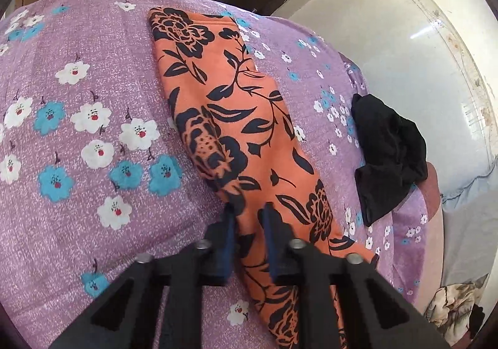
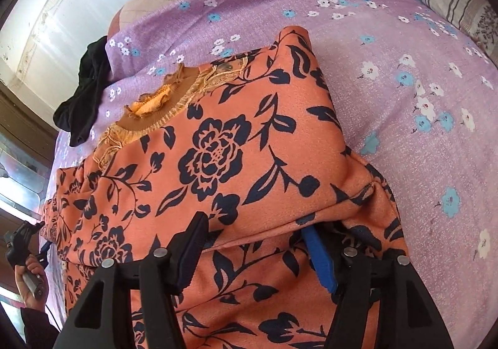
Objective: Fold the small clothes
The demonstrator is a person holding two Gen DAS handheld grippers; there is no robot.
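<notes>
Orange garment with black flower print (image 1: 236,118): spread on the purple bedsheet with white and blue flowers (image 1: 93,38), seen from the left wrist as a long narrow strip running away toward the far edge of the bed. Already doubled over once, judging from the raised fold crossing the right wrist view. Gathered orange neckline trim (image 2: 149,106) facing up near the far side.

Left gripper (image 1: 249,218): at one end of the strip, jaws narrowly apart with cloth between them. Cannot tell whether actually pinched or only straddled. Right gripper (image 2: 255,240): jaws wide apart, set either side of the thick folded edge, not clamped on anything.

Probable step: taking hold of both ends for the next fold.

To do it well:
- Close the right jaws on every layer at the fold, not only the top one; otherwise likely to peel apart when lifted.
- Confirm a firm bite on the left before raising anything.
- Lift both ends level and together, keeping light tension across the cloth so no slack bunches in the middle.
- Carry the near edge over to meet the far one squarely, with corners matched.
- Lay down, then release, then smooth.
- Keep away from the crumpled black garment (image 1: 389,156) lying at the bed's edge, well apart from the orange one.
</notes>
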